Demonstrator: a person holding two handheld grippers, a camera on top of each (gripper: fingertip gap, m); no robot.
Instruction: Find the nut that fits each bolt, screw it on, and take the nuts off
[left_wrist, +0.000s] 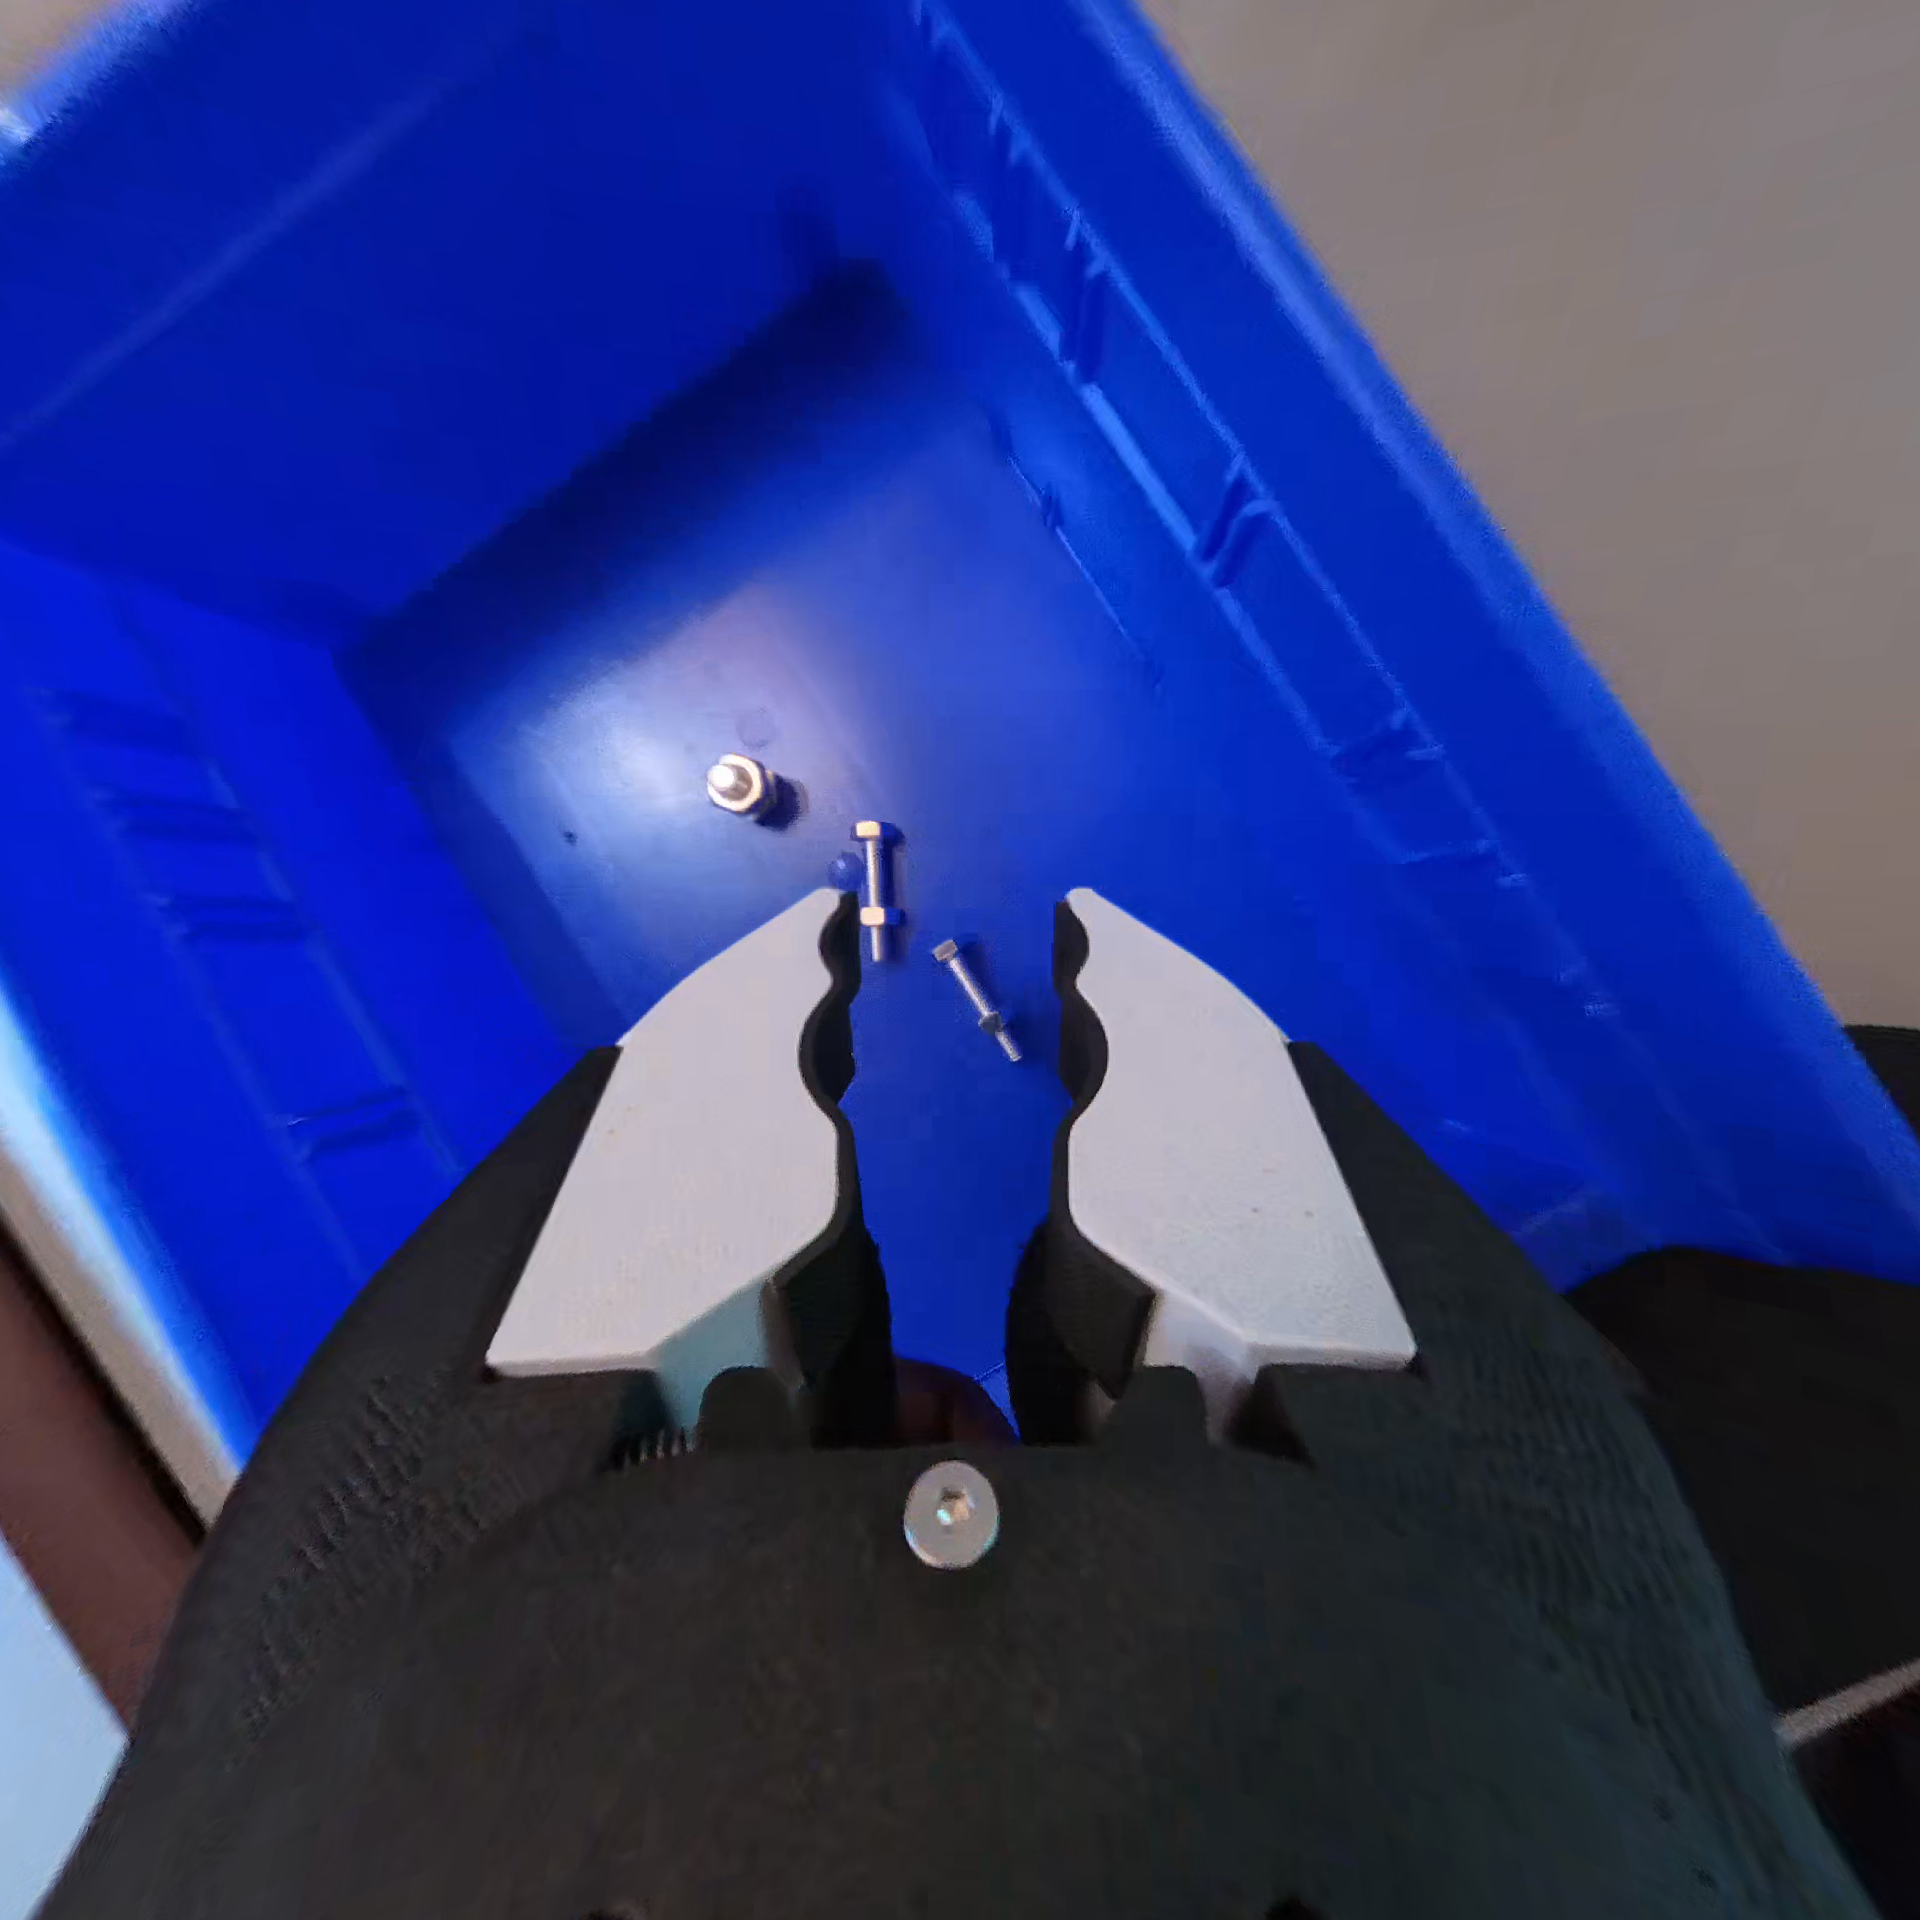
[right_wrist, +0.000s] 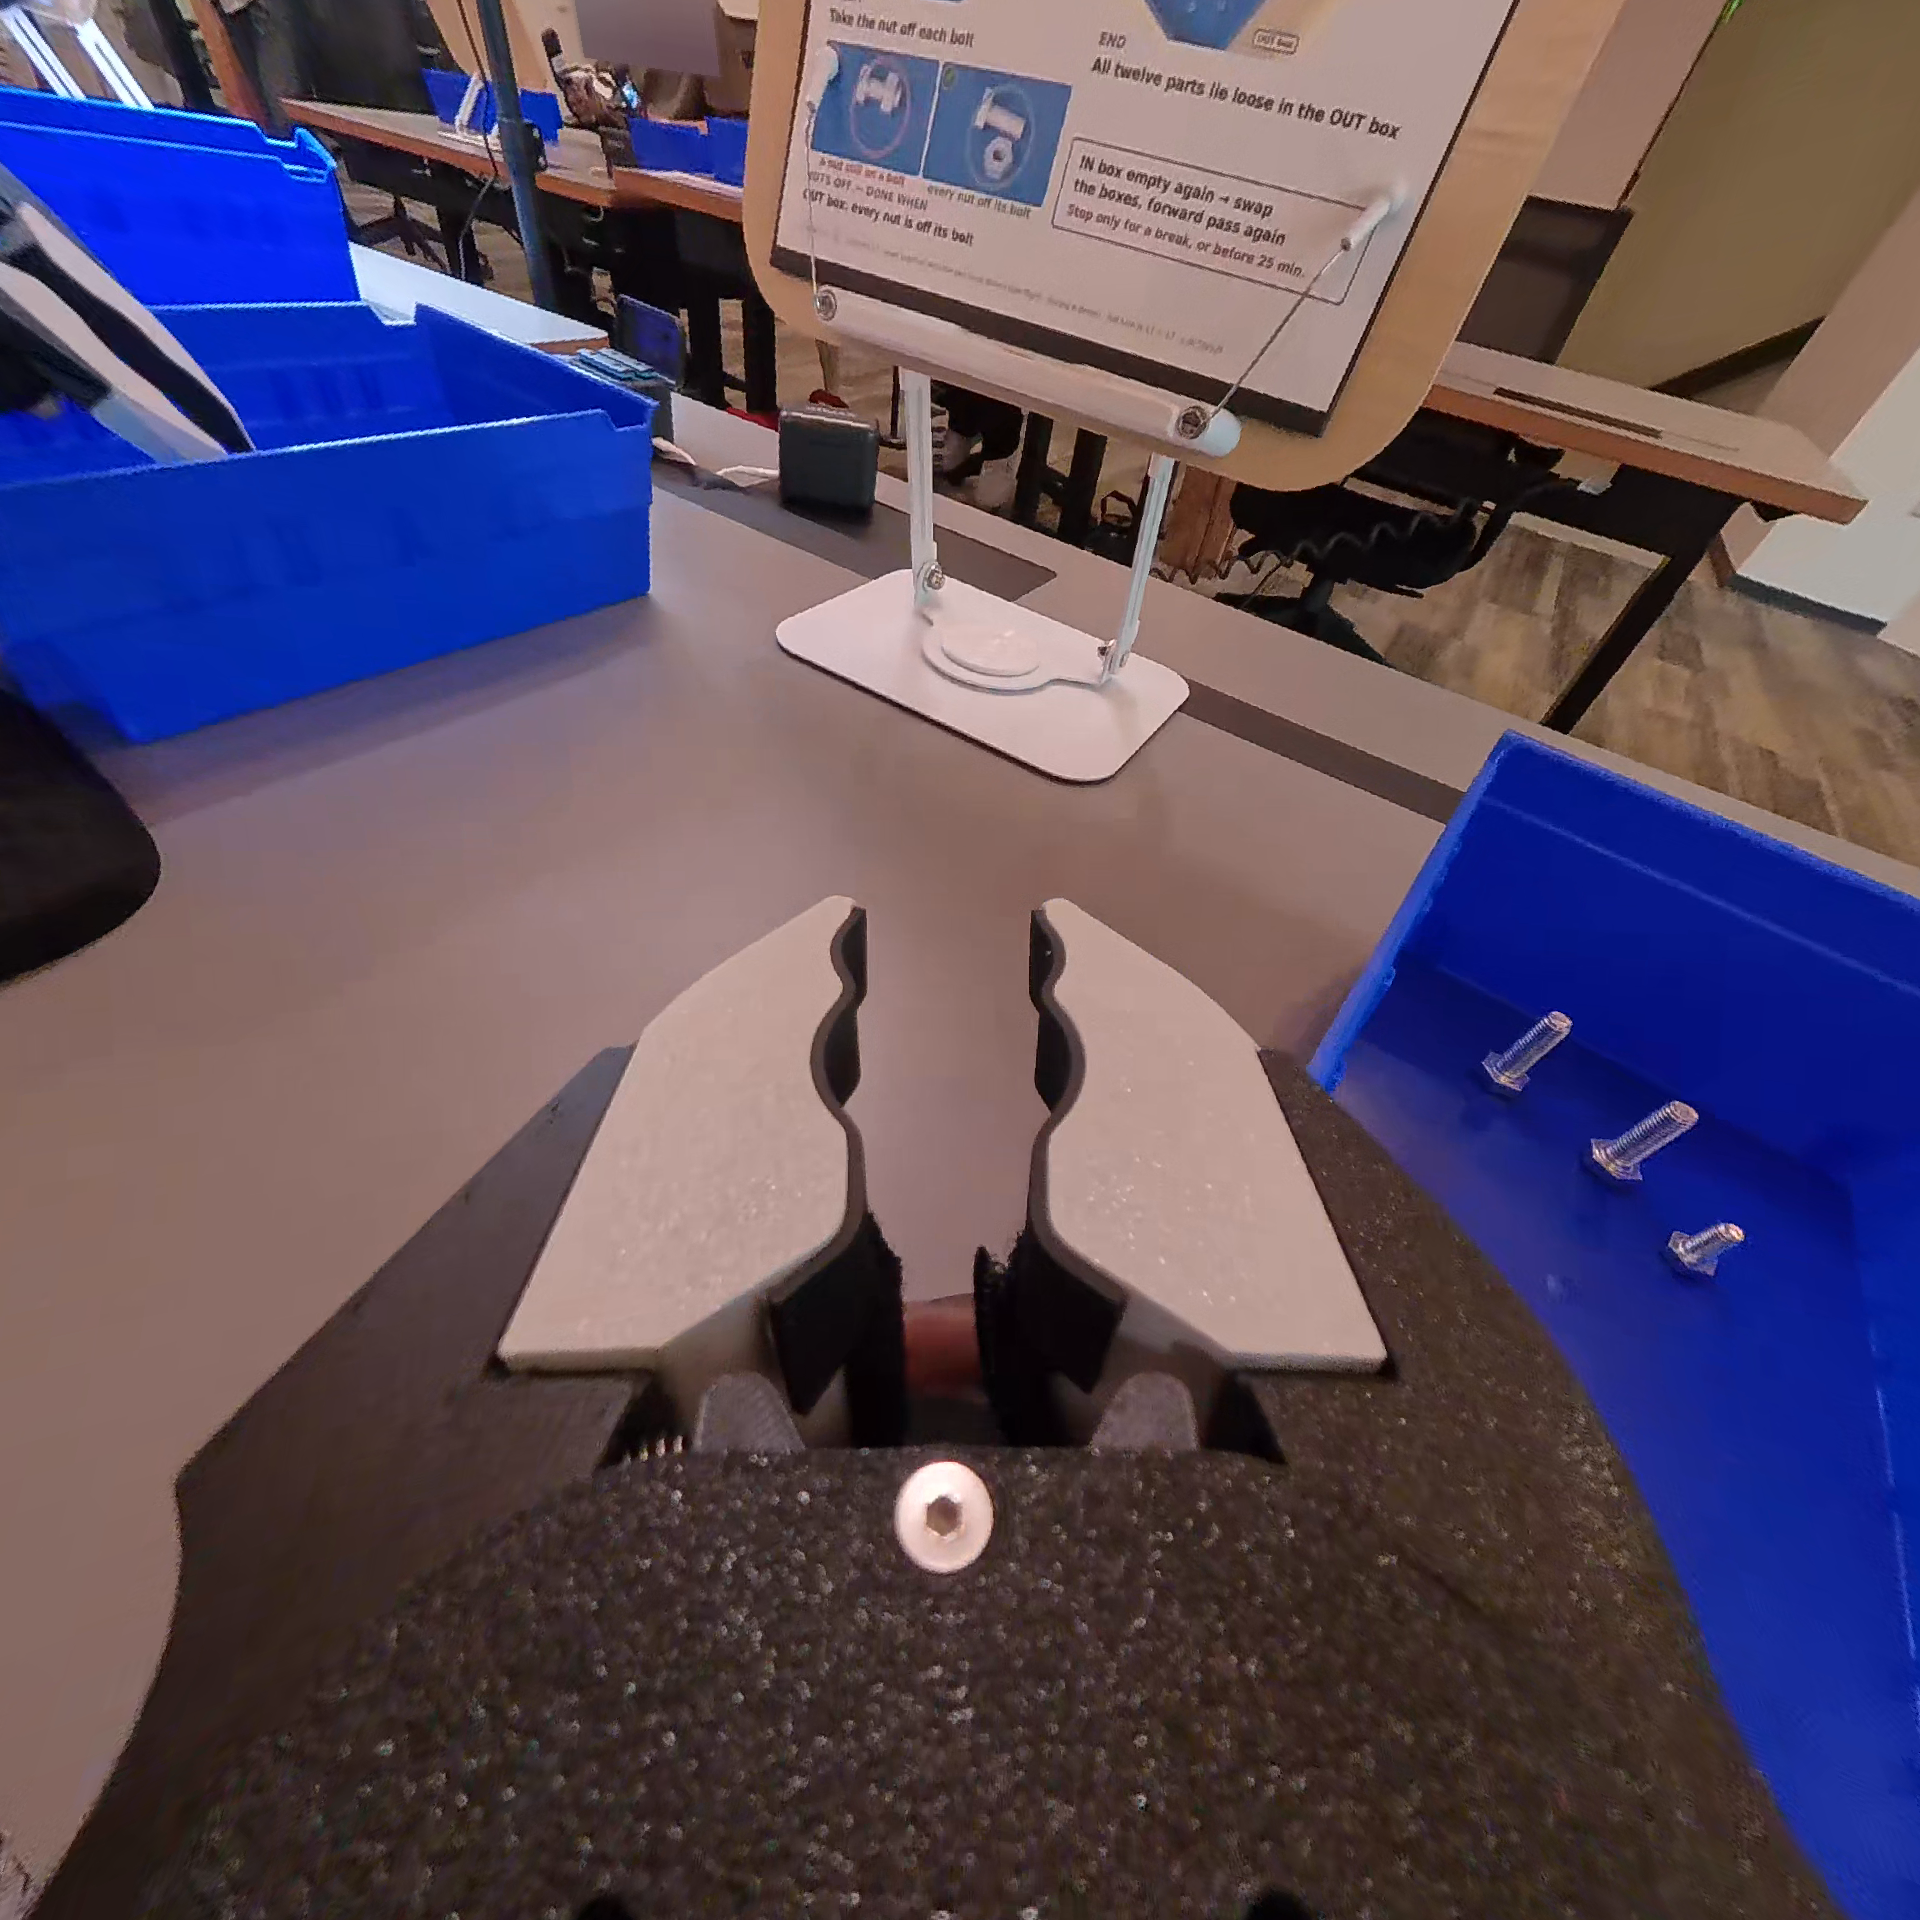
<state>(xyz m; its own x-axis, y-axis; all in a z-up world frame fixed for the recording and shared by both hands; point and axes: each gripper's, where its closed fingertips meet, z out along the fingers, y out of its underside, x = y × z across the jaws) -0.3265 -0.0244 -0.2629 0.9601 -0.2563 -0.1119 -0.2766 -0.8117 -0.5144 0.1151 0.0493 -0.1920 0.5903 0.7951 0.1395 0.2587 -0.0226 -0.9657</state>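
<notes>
My left tongs (left_wrist: 951, 904) are spread, nothing between the fingers, and hang over the inside of a smooth blue plastic bin (left_wrist: 1195, 540) with ribbed walls. On its glossy floor I count three metal bolts with nuts on them: one short, stubby bolt (left_wrist: 740, 784) seen end-on, one mid-length bolt (left_wrist: 878, 891) just beside my left fingertip, and one thin bolt (left_wrist: 975, 1000) lying slanted between the fingertips. Whether the finger touches the middle one I cannot tell.

My right tongs (right_wrist: 948, 914) are likewise spread and hold nothing, above a matte grey table (right_wrist: 520, 883). The fingers are pale grey plates with wavy black rubber inner edges, set in a grainy black body.

Only the right wrist view shows a second blue bin (right_wrist: 1621, 935) at right, holding three bare threaded bolts (right_wrist: 1642, 1141) with hex heads, lying well apart in a row. It also shows further blue bins (right_wrist: 343, 540) at left, with the other tool's pale and black fingers (right_wrist: 135, 384) dipping into one, and a printed instruction sheet (right_wrist: 1122, 156) on a white stand (right_wrist: 987, 675) with a flat rounded base.
</notes>
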